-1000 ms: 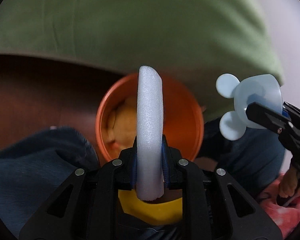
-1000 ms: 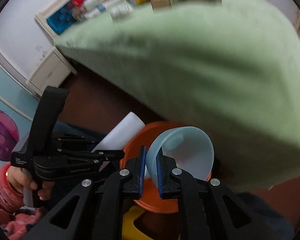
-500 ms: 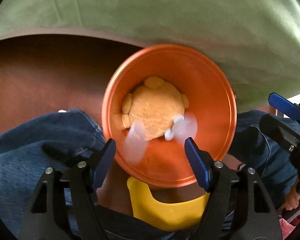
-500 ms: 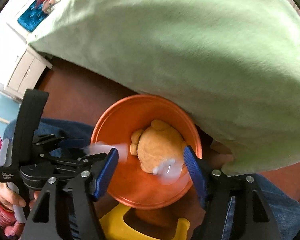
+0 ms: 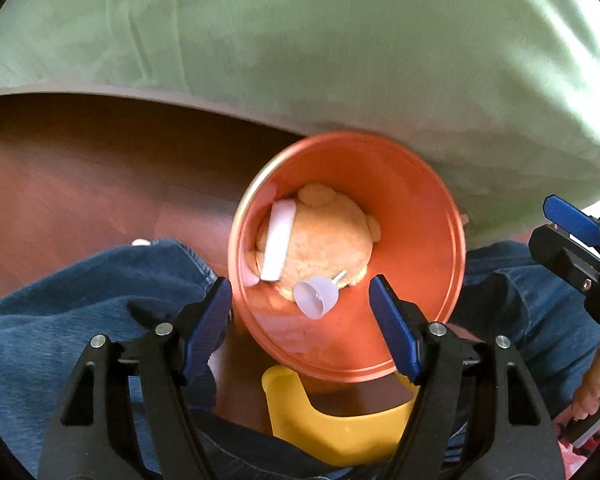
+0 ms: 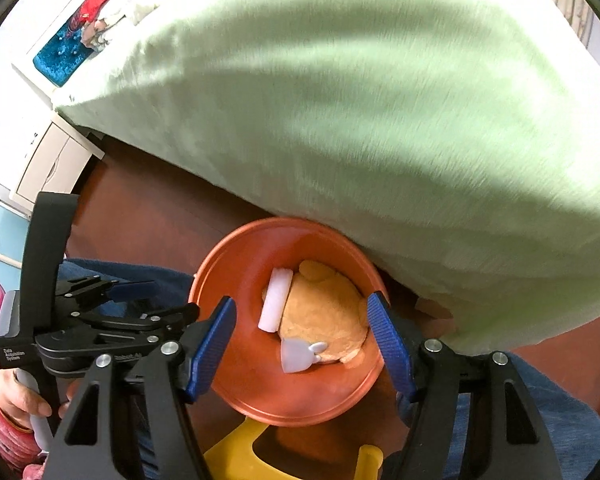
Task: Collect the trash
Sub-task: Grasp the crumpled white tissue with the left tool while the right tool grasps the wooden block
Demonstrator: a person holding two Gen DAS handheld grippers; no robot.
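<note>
1. Presently, orange bin: round, open-topped, standing on the dark wooden floor between the person's denim-clad legs, tucked just under the edge of the green bed cover. Judged placed so that both hands can drop items straight down into it.
2. Contents, item one: white foam stick, lying inside the bin along its left wall, leaning on a tan plush toy. Long axis runs roughly from the near side of the bin toward the far side, upper end tilted slightly right in the left wrist view.
3. Contents, item two: pale blue cup with small round ears, lying on its side at the near edge of the plush toy. In the left wrist view its open mouth faces the near left and its base points up and right; the ears show beside it in the right wrist view.
4. Left claw: jaws apart, nothing between them, poised above the near rim of the bin, pointing steeply down.
5. Right claw: jaws apart, empty, likewise above the bin.
6. Yellow plastic object: below the bin's near rim, between the legs; its purpose cannot be told.
7. Status, as judged: both trash items are deposited; claws free for the next pickup.
</note>
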